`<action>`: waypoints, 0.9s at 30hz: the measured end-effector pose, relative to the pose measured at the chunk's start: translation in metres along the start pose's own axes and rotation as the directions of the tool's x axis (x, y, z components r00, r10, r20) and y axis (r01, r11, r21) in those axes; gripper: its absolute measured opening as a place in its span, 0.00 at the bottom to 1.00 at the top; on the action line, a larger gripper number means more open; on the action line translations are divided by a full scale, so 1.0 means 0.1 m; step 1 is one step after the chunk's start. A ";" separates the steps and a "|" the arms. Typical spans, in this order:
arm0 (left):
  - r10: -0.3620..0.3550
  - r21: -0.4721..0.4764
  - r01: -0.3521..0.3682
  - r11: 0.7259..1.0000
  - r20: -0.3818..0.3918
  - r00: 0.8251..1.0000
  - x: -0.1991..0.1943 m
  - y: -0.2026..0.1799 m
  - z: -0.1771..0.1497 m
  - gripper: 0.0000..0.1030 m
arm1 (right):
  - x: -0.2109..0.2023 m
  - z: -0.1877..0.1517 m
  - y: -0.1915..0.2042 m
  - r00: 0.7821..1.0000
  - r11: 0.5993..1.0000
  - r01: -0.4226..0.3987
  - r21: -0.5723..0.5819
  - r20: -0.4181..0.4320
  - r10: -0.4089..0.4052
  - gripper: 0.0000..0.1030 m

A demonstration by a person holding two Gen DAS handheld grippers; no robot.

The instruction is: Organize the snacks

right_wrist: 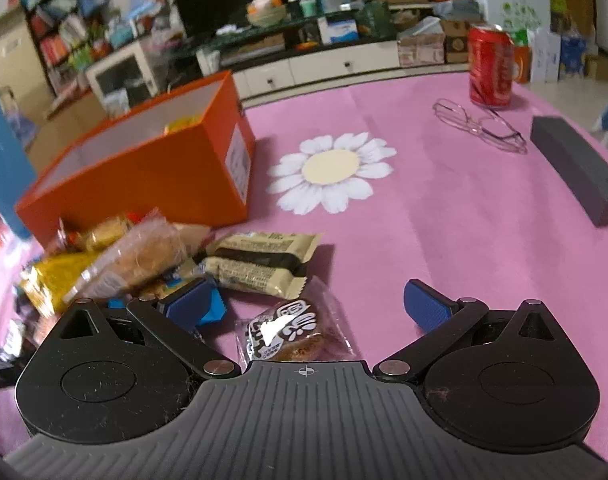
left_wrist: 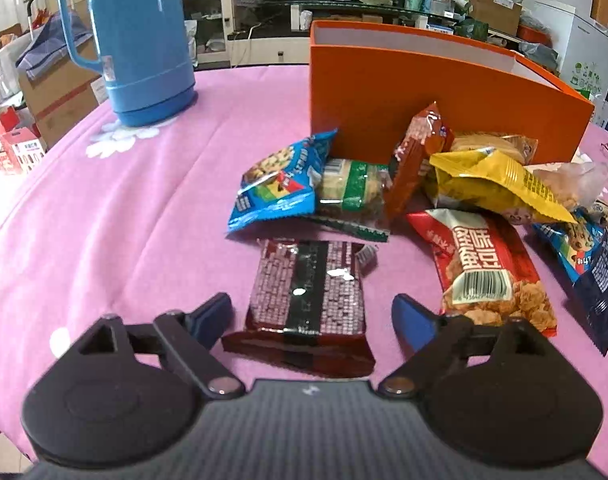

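I have the left gripper (left_wrist: 309, 312) low over the bench (left_wrist: 124, 220), which is covered in a pink cloth, with its fingers spread wide to either side of a flat dark-red foil snack packet (left_wrist: 305, 300). The packet lies alone at the near edge of the pile, clear of its neighbours, which I judge is why it makes the easiest first pick. The fingers are not yet touching it.

Behind it, the rest of the snacks, including a blue biscuit bag (left_wrist: 278, 184) and a crumpled yellow bag (left_wrist: 491, 184), are heaped against the wall of the tall orange cardboard box (left_wrist: 423, 96). The box stands open-topped right beside them, so each transfer stays short; something yellow already shows inside it from the right view.

My right gripper (right_wrist: 309, 306) waits with its fingers spread too, holding nothing, above a clear-wrapped round cake (right_wrist: 288, 332) at the pile's other end, so I can work both sides.
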State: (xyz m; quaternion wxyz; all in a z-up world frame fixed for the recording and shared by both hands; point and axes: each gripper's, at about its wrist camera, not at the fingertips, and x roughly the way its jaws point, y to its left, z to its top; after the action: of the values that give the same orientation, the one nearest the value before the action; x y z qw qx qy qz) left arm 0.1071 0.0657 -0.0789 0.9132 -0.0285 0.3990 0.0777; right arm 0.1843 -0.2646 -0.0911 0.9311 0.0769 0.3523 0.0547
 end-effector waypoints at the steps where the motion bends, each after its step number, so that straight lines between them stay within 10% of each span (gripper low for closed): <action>1: -0.002 0.000 0.002 1.000 0.001 1.000 0.01 0.00 0.00 0.88 | 0.02 -0.01 0.07 1.000 0.999 0.016 -0.040 -0.006 -0.016 0.82; 6: -0.003 0.001 0.003 1.000 0.001 1.000 0.01 0.00 -0.02 0.91 | 0.11 -0.15 0.32 0.992 0.967 0.105 -0.231 -0.049 -0.119 0.82; 12: -0.006 0.000 0.006 1.000 -0.004 1.000 0.02 0.02 -0.02 0.94 | -0.06 -0.29 0.44 0.991 0.957 -0.073 -0.280 -0.129 0.038 0.82; 18: -0.013 0.006 0.013 1.000 -0.005 1.000 0.04 0.03 -0.02 0.95 | -0.37 -0.29 0.50 0.998 0.954 -0.062 -0.292 -0.007 0.062 0.82; 22: -0.011 -0.001 0.011 1.000 -0.010 1.000 0.03 0.06 -0.02 0.95 | -0.43 -0.43 0.79 0.978 0.927 -0.208 -0.312 -0.066 0.197 0.82; 27: -0.021 -0.051 0.021 0.999 -0.014 1.000 0.01 0.18 -0.02 0.95 | -0.31 -0.49 1.06 0.981 0.885 -0.193 -0.424 -0.074 0.179 0.82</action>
State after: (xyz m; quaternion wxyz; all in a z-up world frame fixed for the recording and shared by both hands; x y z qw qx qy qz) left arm 0.1030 0.0836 -0.0807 0.9101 -0.0563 0.4031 0.0779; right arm 0.1235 -0.1603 -0.0875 0.9096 -0.0976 0.3380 0.2211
